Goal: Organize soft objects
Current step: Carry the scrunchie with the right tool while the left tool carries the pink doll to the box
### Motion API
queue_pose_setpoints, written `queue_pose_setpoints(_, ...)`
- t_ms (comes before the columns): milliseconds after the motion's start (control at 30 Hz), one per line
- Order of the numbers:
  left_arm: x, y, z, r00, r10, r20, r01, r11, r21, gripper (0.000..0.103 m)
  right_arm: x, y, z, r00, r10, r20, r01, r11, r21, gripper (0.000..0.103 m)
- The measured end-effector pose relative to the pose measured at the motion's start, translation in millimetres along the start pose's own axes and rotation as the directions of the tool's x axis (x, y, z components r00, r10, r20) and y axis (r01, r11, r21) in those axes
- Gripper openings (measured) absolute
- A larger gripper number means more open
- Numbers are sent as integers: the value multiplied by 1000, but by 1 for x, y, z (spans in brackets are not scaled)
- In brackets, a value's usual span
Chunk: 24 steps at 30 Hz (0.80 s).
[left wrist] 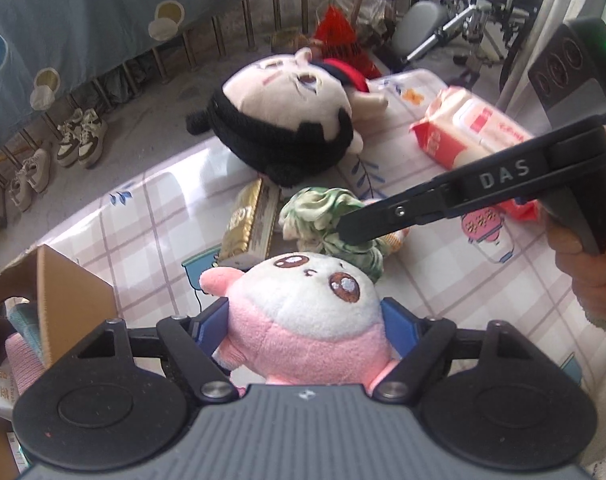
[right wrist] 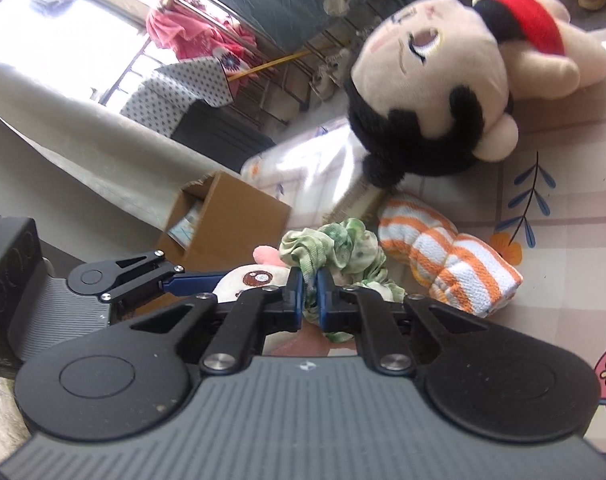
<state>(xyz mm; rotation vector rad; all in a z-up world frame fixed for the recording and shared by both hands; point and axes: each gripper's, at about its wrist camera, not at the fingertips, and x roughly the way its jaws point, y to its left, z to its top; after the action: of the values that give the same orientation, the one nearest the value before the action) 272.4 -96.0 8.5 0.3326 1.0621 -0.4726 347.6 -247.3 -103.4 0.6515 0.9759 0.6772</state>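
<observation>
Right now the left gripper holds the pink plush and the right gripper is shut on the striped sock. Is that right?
Not quite. The right gripper is shut on the green scrunchie; the right wrist view shows the striped sock lying untouched beside it. The left gripper does hold the pink plush.

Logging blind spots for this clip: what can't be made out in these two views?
- Pink plush, left view: lower body hidden behind the left tongs.
- Cardboard box, both views: contents mostly hidden by its walls.
- Green scrunchie, right view: pinched part hidden between the right tongs.
</observation>
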Motion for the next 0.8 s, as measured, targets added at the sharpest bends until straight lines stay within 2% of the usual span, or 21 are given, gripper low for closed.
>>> queue_pose_setpoints(167,-45,2,-8,996,-1,85,4,999,-34,81,-35,32,0,997,49,52,-48,998,-27,6)
queue_pose_setpoints(400,-128,21,-42,978,62,200,-39,992,-119,81,-52,121,-5,992,111,66,-100,985,-143,6)
queue_pose_setpoints(633,-195,66,-98,947,170,272,-102,963,-249,81,-28,219,-13,978,209,-2,-203,947,-251,6)
queue_pose_setpoints(800,-204,107,-140,944,208,255,-112,932,-346,81,21,273,-23,968,233,-95,-250,931,-266,6)
